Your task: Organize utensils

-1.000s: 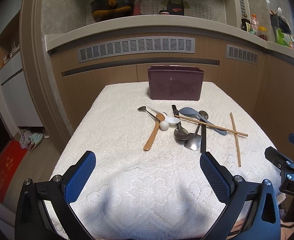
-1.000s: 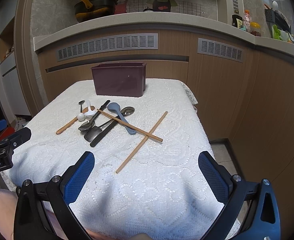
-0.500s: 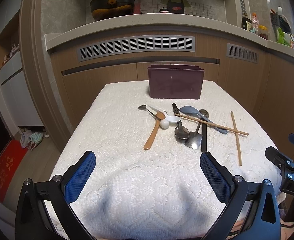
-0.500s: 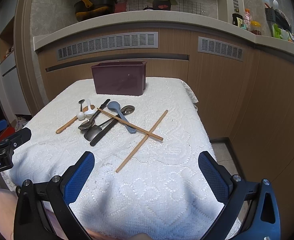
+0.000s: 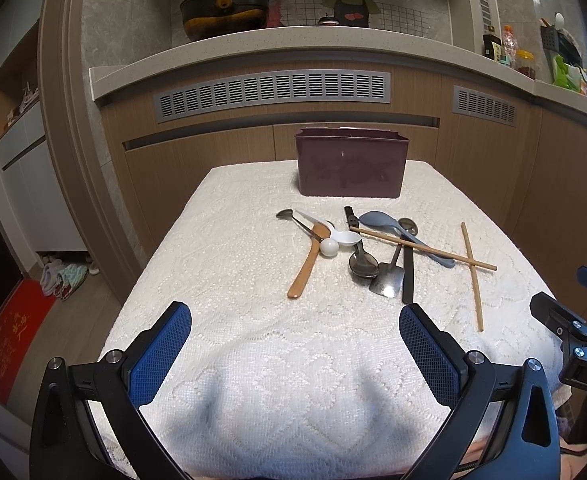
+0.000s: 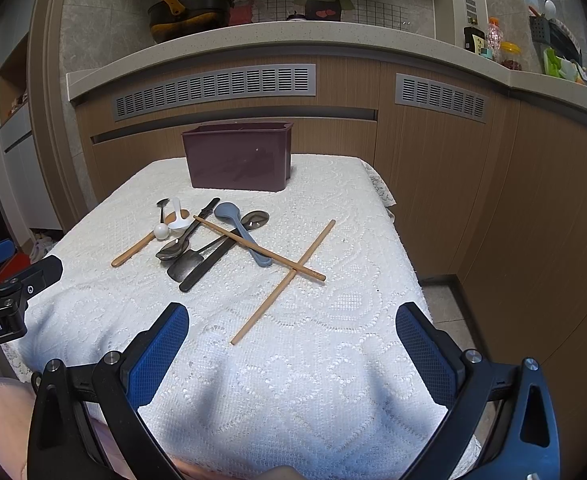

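Note:
A heap of utensils lies mid-table: a wooden spoon (image 5: 307, 266), a white plastic spoon (image 5: 343, 237), metal spoons (image 5: 361, 264), a grey-blue spoon (image 5: 403, 232), a black-handled tool (image 5: 408, 276) and two crossed wooden chopsticks (image 5: 471, 276). A maroon holder box (image 5: 351, 162) stands behind them. My left gripper (image 5: 293, 344) is open and empty, near the table's front edge. My right gripper (image 6: 293, 344) is open and empty; the long chopstick (image 6: 283, 282) lies just ahead of it. The box also shows in the right wrist view (image 6: 237, 156).
A white lace cloth (image 5: 233, 240) covers the small table. Wooden cabinets with vents (image 5: 271, 88) and a counter stand behind. The table's right edge drops to the floor (image 6: 441, 296). Cloths lie on the floor at the left (image 5: 59, 276).
Both cameras have shifted very slightly; the utensils, the box and both open grippers stay as they were.

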Demonstrator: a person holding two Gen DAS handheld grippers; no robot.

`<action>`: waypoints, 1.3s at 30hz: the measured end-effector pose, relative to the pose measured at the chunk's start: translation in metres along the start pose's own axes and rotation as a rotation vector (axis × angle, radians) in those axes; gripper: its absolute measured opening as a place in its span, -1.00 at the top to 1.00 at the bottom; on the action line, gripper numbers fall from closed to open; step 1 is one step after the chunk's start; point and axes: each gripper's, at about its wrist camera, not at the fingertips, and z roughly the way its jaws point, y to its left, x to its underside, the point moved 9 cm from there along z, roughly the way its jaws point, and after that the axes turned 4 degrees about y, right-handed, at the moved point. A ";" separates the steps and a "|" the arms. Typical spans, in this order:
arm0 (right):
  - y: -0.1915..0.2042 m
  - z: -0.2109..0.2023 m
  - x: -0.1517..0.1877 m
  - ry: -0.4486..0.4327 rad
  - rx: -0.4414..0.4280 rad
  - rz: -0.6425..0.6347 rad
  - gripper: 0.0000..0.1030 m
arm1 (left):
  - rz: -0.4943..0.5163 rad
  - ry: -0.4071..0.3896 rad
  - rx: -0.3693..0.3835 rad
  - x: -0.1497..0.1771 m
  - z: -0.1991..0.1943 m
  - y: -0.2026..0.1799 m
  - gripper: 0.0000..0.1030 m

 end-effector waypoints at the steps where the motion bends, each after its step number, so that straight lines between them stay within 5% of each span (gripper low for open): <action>1: 0.000 0.000 0.000 0.001 -0.001 0.000 -1.00 | 0.000 0.000 0.000 0.000 0.000 0.000 -1.00; 14: 0.000 0.008 -0.012 -0.002 0.005 -0.022 -1.00 | 0.012 0.064 0.023 -0.002 0.019 0.002 -1.00; 22: 0.000 0.042 -0.037 0.079 -0.038 -0.062 -1.00 | -0.080 0.104 0.075 -0.035 0.054 0.021 -1.00; 29: 0.011 0.089 -0.061 0.163 -0.036 -0.177 -1.00 | -0.108 0.116 0.048 -0.068 0.089 0.053 -1.00; 34: 0.047 0.121 -0.084 0.176 -0.148 -0.305 -0.99 | -0.138 0.076 0.012 -0.096 0.110 0.081 -1.00; 36: 0.063 0.136 -0.092 0.176 -0.165 -0.367 -0.86 | -0.153 0.056 0.016 -0.108 0.119 0.090 -1.00; 39: 0.080 0.167 -0.101 0.235 -0.206 -0.382 -0.35 | -0.184 0.049 0.018 -0.118 0.130 0.104 -1.00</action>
